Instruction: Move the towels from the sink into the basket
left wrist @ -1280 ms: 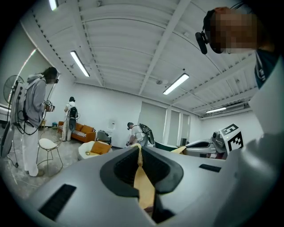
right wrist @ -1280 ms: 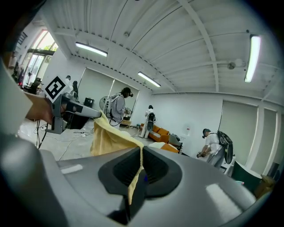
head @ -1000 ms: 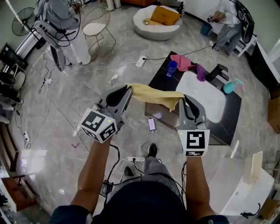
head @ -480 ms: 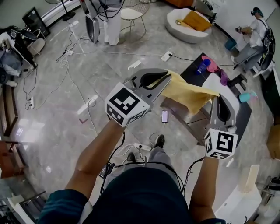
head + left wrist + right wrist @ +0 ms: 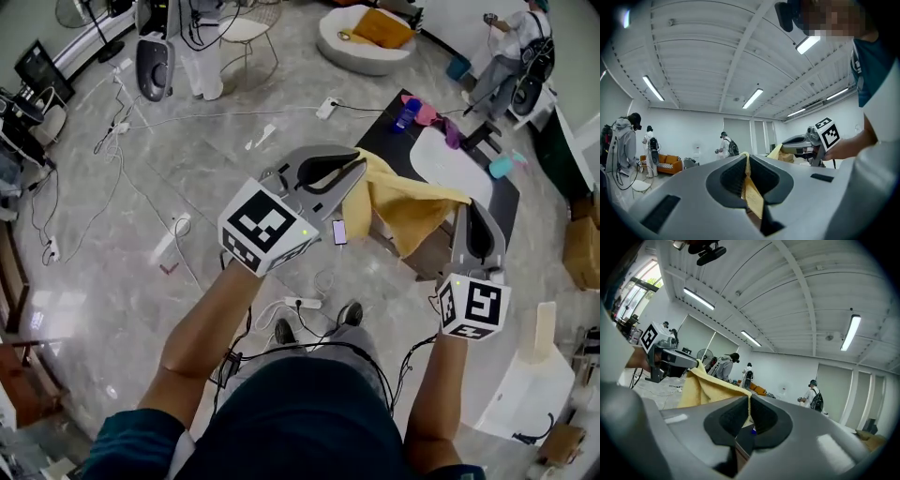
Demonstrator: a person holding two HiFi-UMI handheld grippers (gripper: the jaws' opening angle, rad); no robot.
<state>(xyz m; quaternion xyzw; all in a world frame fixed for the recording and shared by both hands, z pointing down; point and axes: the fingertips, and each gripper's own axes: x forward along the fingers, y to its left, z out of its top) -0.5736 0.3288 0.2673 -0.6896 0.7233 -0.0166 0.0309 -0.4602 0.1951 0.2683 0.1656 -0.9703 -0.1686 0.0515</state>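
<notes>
Yellow towel (image 5: 408, 202) hanging, long axis running from left gripper (image 5: 361, 164) to right gripper (image 5: 467, 202), middle sagging; both jaw pairs pinching towel edge.

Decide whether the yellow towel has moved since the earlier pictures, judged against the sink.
Yes. The yellow towel has drawn back from the sink, toward the person and higher.

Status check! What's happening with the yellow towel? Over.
Left gripper, right gripper: shut on yellow towel. Towel slung between them. Nothing seen blocking.
</notes>
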